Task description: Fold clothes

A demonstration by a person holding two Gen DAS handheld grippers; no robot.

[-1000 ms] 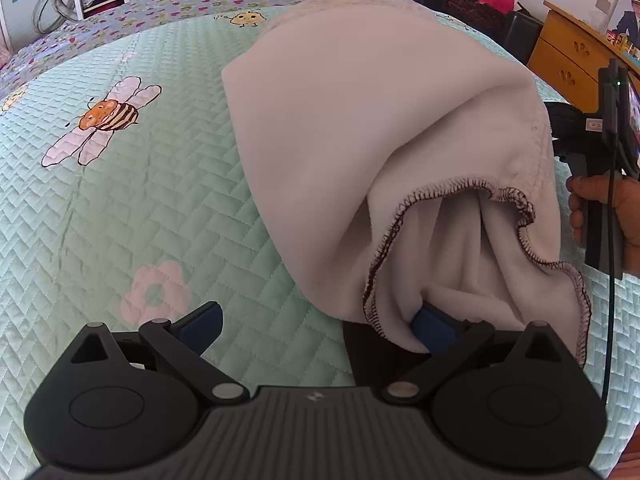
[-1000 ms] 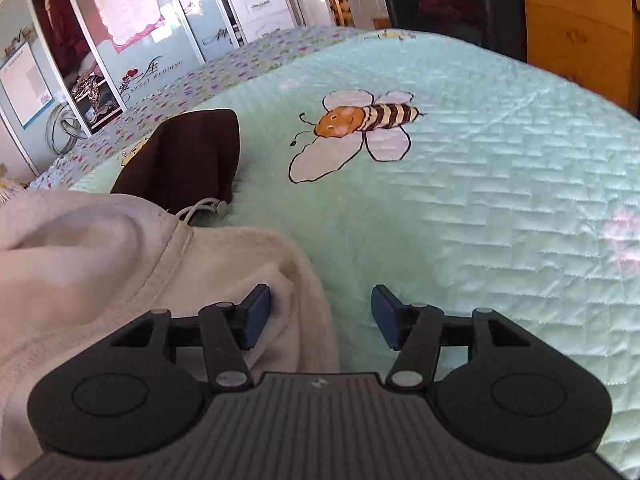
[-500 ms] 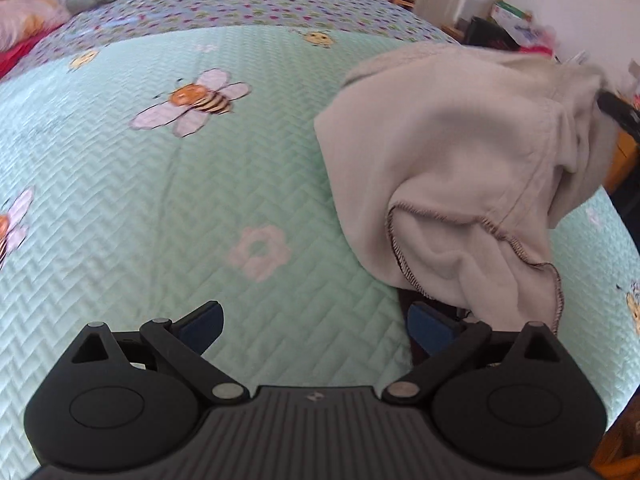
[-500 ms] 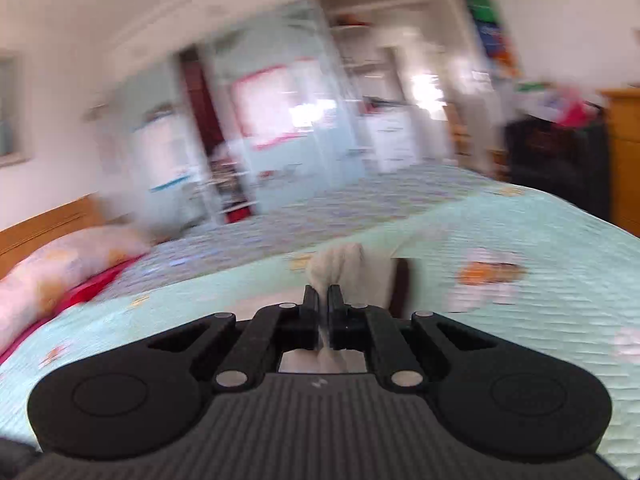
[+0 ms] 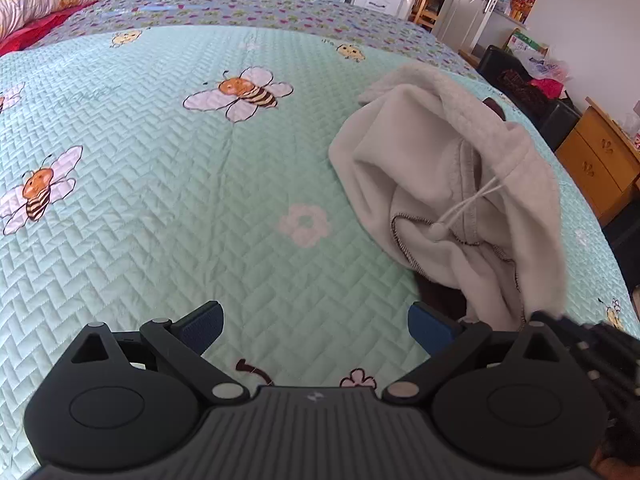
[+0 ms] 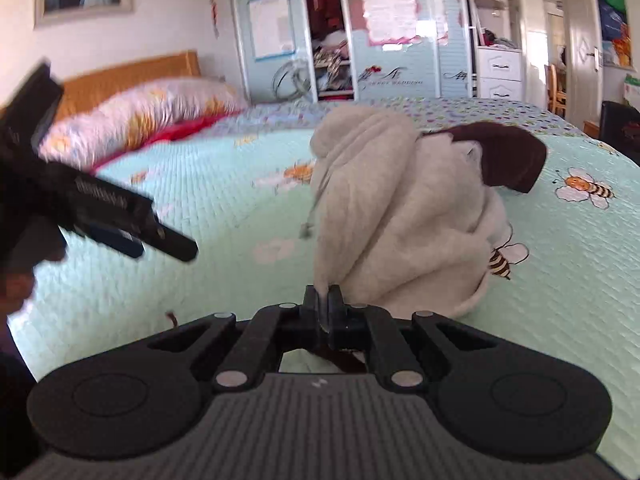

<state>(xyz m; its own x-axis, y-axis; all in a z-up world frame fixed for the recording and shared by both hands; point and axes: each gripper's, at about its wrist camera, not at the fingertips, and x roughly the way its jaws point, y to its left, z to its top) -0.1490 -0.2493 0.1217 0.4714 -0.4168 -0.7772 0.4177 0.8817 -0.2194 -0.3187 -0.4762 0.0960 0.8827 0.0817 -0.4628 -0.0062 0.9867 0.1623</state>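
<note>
The fingers (image 6: pixel 334 300) of the right gripper (image 6: pixel 322 304) stand almost together, opening slightly, with a thin edge of the cream fleece garment (image 6: pixel 394 216) pinched between their pads. From that pinch the fabric rises in a bunched, twisted heap on the bed, and a dark brown piece (image 6: pixel 512 160) shows at its far upper side. A thin drawstring (image 6: pixel 314 208) dangles down the heap's left flank in the right wrist view.

The left gripper (image 5: pixel 314 322) has its fingers (image 5: pixel 204 322) spread wide apart with nothing between them; only the mint-green quilted bedspread (image 5: pixel 160 184) lies under the gap. In the left wrist view the cream garment sits to the right of this gripper, its near hem just beside the right-hand blue pad, though whether they touch is unclear. A white cord with a toggle (image 5: pixel 438 232) lies across its folds, and dark stitching edges the hem. A dark brown patch shows beneath the garment's near edge.

The bedspread carries printed bees (image 5: pixel 240 92) and a pale flower (image 5: pixel 304 224). In the right wrist view the left gripper appears blurred at the left edge, above the bed and well apart from the heap. A flowered pillow (image 6: pixel 140 116) lies at the wooden headboard (image 6: pixel 132 76), and a wooden dresser (image 5: pixel 596 160) stands beyond the bed's far side.
</note>
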